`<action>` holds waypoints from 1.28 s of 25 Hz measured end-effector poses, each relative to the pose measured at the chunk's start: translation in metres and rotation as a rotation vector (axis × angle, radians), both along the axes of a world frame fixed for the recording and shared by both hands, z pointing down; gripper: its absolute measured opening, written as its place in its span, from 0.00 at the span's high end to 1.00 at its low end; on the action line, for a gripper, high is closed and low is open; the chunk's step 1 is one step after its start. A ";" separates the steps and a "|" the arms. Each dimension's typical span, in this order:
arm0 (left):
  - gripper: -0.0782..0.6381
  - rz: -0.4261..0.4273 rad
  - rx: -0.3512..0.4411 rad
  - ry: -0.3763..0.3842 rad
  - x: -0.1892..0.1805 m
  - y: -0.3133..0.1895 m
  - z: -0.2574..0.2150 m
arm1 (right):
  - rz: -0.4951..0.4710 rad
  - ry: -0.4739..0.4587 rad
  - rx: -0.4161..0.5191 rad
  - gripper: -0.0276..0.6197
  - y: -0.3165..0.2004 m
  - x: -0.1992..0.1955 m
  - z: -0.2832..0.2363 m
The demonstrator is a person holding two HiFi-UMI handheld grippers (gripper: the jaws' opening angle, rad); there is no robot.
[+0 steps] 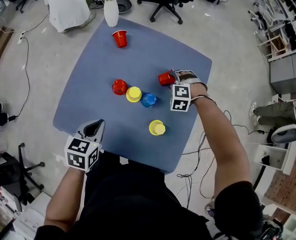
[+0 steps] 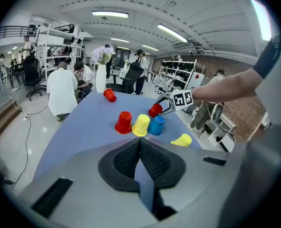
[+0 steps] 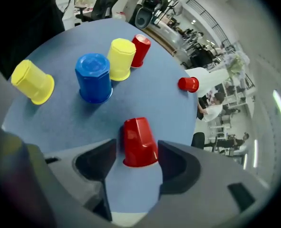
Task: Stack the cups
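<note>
Blue table (image 1: 87,99) took up most of the head view, w/ both grippers over its near half. White vase (image 1: 110,11) w/ flowers stood at the far edge, well beyond both sets of jaws.

R gripper (image 3: 136,152) pointed steeply down at the tabletop, jaws spread wide. Near red cup (image 3: 138,134) sat mouth-down btwn them, base toward the jaw tips. A thin strip of table showed btwn the cup and one pad. The other pad was right against the cup's rim or just beside it; couldn't tell which. No squeeze visible, so not gripped.

L gripper (image 2: 140,148) was at the table's near edge, jaws clenched together on nothing, only table surface beyond the tips.

Other cups, all mouth-down unless noted:
- Blue cup (image 3: 93,77): ahead of R jaws, off to the side, near but apart.
- Row yellow cup (image 3: 121,58): just past the blue one, touching or almost.
- Row red cup (image 3: 141,49): behind the yellow, farther from R jaws.
- Tipped yellow cup (image 3: 32,82): on its side, well off to the side of R jaws, apart from the row.
- Far red cup (image 3: 188,83): on its side near the vase, well beyond both jaws.

From L jaws the row of three lay straight ahead, well apart.
</note>
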State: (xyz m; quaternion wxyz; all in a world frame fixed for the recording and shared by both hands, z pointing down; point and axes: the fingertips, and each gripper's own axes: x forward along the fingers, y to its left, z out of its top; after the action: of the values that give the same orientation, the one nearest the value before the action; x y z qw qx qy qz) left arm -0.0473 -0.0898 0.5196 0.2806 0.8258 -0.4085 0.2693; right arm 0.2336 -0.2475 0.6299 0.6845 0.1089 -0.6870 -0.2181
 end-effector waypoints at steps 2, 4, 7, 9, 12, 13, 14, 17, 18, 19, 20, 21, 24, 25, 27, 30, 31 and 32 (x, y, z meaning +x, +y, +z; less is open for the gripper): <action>0.88 -0.008 -0.007 0.000 -0.003 -0.001 0.002 | -0.049 0.057 -0.007 0.55 -0.004 0.001 0.007; 0.88 -0.014 -0.017 0.000 -0.005 -0.001 0.004 | -0.085 0.106 -0.008 0.56 -0.011 0.001 0.013; 0.88 -0.023 -0.031 0.000 -0.006 0.003 0.008 | -0.107 0.151 -0.022 0.56 -0.016 0.002 0.023; 0.88 -0.030 -0.039 0.000 -0.008 0.006 0.010 | -0.106 0.162 -0.022 0.56 -0.020 0.002 0.026; 0.88 -0.039 -0.051 0.000 -0.012 0.009 0.014 | -0.096 0.164 -0.019 0.56 -0.025 0.001 0.025; 0.88 -0.041 -0.054 0.000 -0.013 0.009 0.015 | -0.093 0.166 -0.019 0.56 -0.027 0.002 0.025; 0.88 -0.043 -0.056 0.000 -0.013 0.009 0.015 | -0.088 0.164 -0.020 0.56 -0.027 0.002 0.025; 0.88 -0.042 -0.055 0.006 -0.012 0.009 0.014 | -0.036 0.116 -0.016 0.56 -0.029 0.004 0.021; 0.88 -0.040 -0.054 0.007 -0.011 0.008 0.014 | -0.011 0.090 -0.010 0.56 -0.029 0.004 0.018; 0.88 -0.037 -0.052 0.008 -0.010 0.008 0.013 | 0.014 0.062 -0.004 0.56 -0.030 0.003 0.015; 0.88 -0.035 -0.050 0.008 -0.010 0.007 0.013 | 0.039 0.032 0.003 0.56 -0.029 0.003 0.012; 0.88 -0.031 -0.048 0.009 -0.008 0.007 0.013 | 0.066 0.000 0.009 0.56 -0.028 0.003 0.009; 0.88 -0.019 -0.041 0.011 -0.002 0.007 0.013 | 0.183 -0.139 0.023 0.56 -0.020 0.001 -0.002; 0.88 -0.014 -0.039 0.012 0.000 0.007 0.012 | 0.238 -0.206 0.027 0.56 -0.015 -0.001 -0.007; 0.88 -0.003 -0.031 0.015 0.007 0.007 0.008 | 0.359 -0.353 0.029 0.56 -0.005 -0.002 -0.020; 0.88 0.016 -0.019 0.017 0.016 0.007 0.004 | 0.527 -0.551 0.027 0.56 0.016 0.003 -0.034; 0.88 0.021 -0.016 0.017 0.019 0.008 0.002 | 0.580 -0.614 0.022 0.56 0.025 0.006 -0.037; 0.88 0.026 -0.013 0.017 0.022 0.010 0.000 | 0.632 -0.677 0.015 0.56 0.035 0.009 -0.038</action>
State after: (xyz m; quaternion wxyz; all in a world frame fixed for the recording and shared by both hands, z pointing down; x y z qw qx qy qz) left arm -0.0254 -0.0798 0.5199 0.2858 0.8314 -0.3936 0.2685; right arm 0.2426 -0.2129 0.5919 0.4538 0.3832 -0.8033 0.0440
